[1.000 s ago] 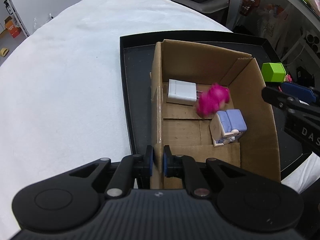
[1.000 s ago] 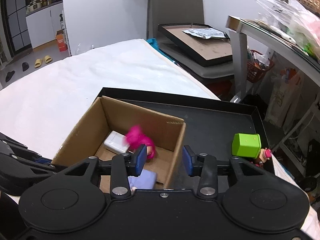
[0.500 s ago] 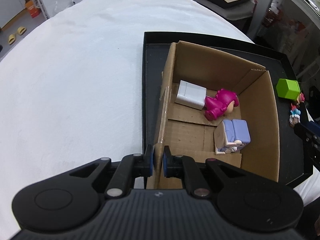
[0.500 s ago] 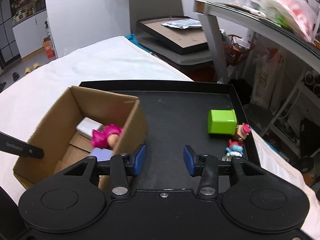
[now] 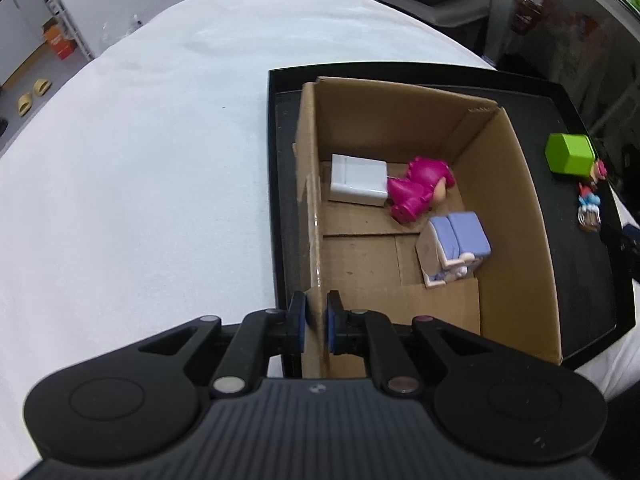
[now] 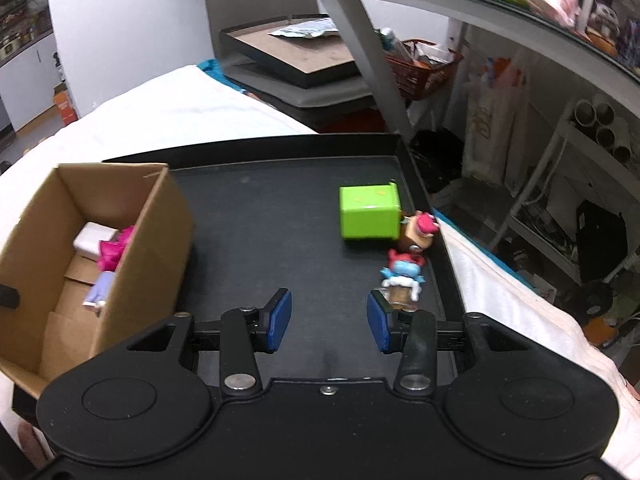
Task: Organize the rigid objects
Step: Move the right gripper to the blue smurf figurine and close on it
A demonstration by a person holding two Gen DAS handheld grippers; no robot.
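Observation:
A cardboard box (image 5: pixel 508 216) stands on a black tray (image 5: pixel 592 280). Inside it lie a white block (image 5: pixel 357 179), a pink figure (image 5: pixel 418 189) and a lilac toy (image 5: pixel 454 248). My left gripper (image 5: pixel 316 322) is shut on the box's near left wall. My right gripper (image 6: pixel 327 322) is open and empty above the tray (image 6: pixel 260 224). Ahead of it to the right lie a green cube (image 6: pixel 369 211), a red-capped figure (image 6: pixel 418 234) and a blue figure (image 6: pixel 402 276). The box (image 6: pixel 160 232) is at its left.
The tray rests on a white cloth-covered table (image 5: pixel 140 168). A metal shelf frame (image 6: pixel 360 40) and a stack of black trays (image 6: pixel 296 56) stand beyond the table. Clutter and bags fill the shelves at right (image 6: pixel 520 120).
The pink figure dropped from my right gripper into the box and settled beside the white block. My right gripper swung right over the tray and opened wider. My left gripper kept its hold.

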